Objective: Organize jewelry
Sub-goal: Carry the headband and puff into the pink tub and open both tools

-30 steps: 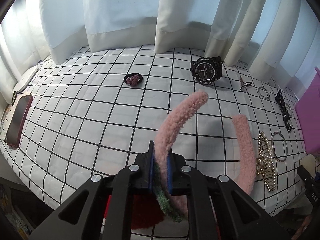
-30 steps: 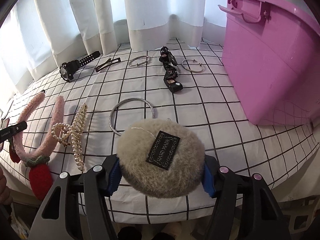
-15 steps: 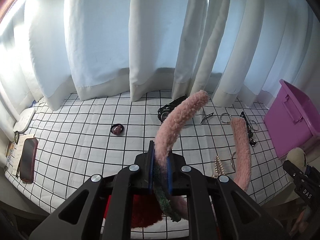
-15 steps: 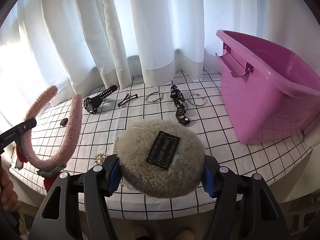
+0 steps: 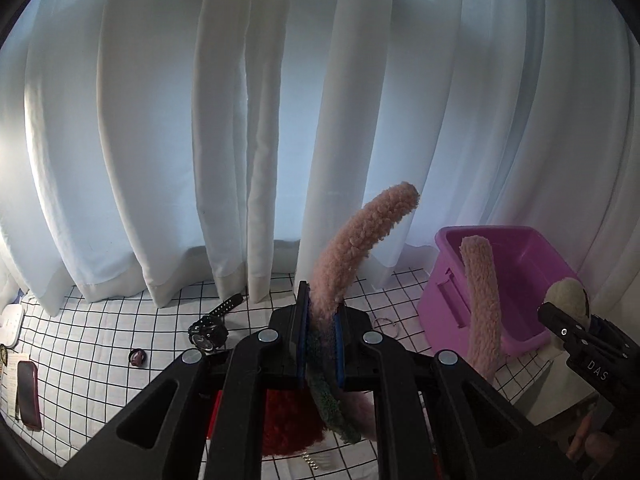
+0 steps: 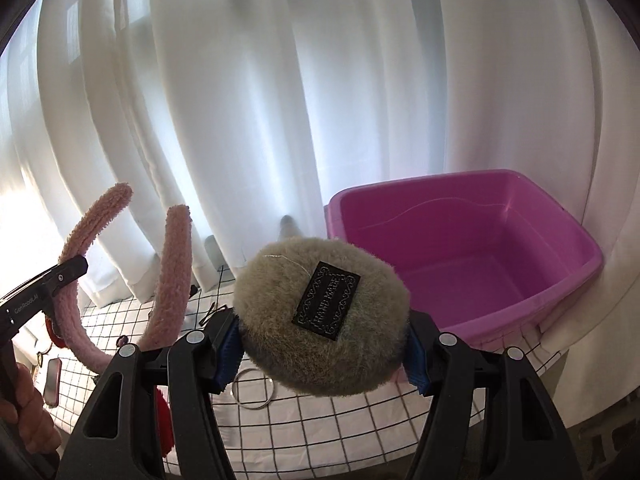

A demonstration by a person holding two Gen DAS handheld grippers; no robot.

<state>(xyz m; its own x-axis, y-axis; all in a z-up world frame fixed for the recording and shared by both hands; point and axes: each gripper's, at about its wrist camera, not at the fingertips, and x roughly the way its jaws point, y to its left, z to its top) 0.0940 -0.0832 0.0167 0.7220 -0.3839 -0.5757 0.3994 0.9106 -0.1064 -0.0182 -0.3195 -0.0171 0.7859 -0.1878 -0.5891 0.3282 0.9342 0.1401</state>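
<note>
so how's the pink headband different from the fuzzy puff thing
The headband is a long pink curved band, open-ended; the puff is a round grey-beige disc. The left gripper pinches the headband narrowly; the right gripper spreads wide around the puff. Only the puff bears a black label. Both are fuzzy and held aloft.

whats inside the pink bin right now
Nothing shows inside the bin: the right wrist view shows a bare floor and walls. Its near left corner is hidden behind the fur puff held in the right tongs, so that part can't be checked.
</note>
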